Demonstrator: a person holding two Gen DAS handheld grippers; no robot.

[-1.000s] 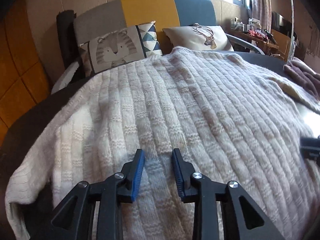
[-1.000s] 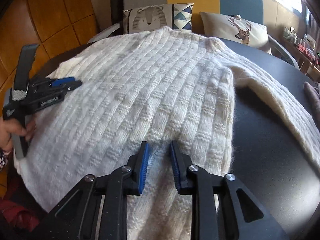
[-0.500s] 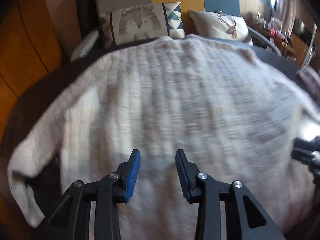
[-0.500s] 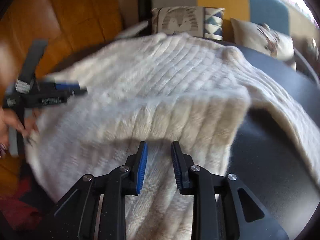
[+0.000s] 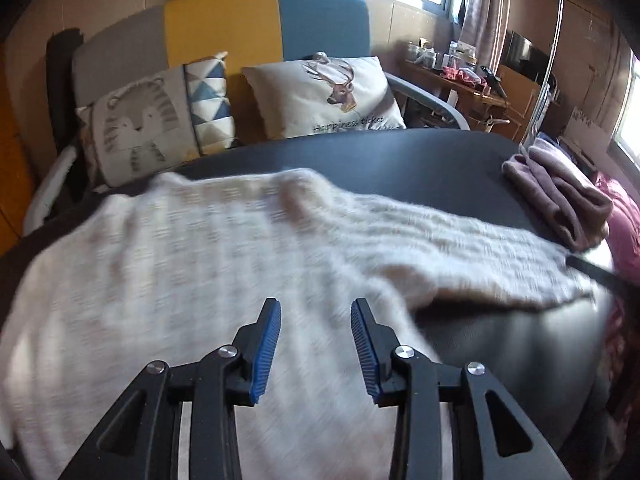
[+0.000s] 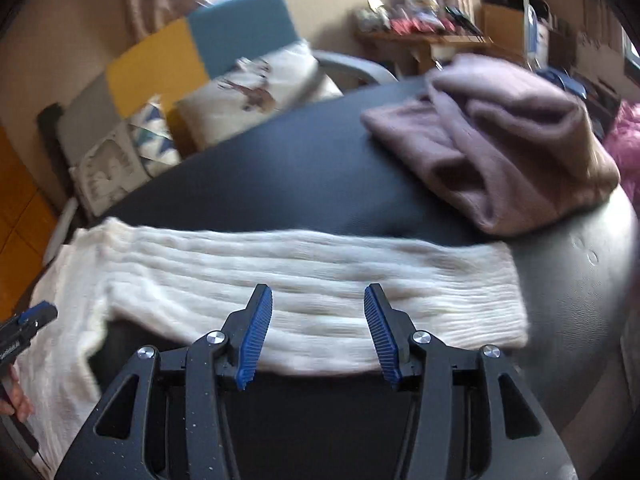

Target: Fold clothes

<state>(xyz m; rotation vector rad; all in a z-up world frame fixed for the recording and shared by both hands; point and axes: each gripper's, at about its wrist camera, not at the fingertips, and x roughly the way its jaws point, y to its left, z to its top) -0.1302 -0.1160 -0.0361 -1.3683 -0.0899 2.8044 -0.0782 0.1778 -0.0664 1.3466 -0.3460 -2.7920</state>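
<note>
Since a sec ago both grippers have swung right off the sweater's body: the right gripper [image 6: 318, 330], then nipping the knit near the hem, now hangs over the stretched-out sleeve [image 6: 320, 280] w/ jaws opening and nothing pinched, while the left gripper [image 5: 315, 350] hovers open over the body, empty. The cream sweater [image 5: 180, 264] lies flat on the dark table [image 5: 400, 160], sleeve out sideways toward the folded mauve garment [image 6: 500, 148], prob. so it can be folded in across the body next.

Cream ribbed-knit sweater [image 5: 180, 264] under the blue-padded jaws; mauve folded garment [image 6: 504, 140] beyond them on the black table [image 6: 280, 168]; grey, yellow and blue sofa [image 5: 224, 28] behind.
</note>
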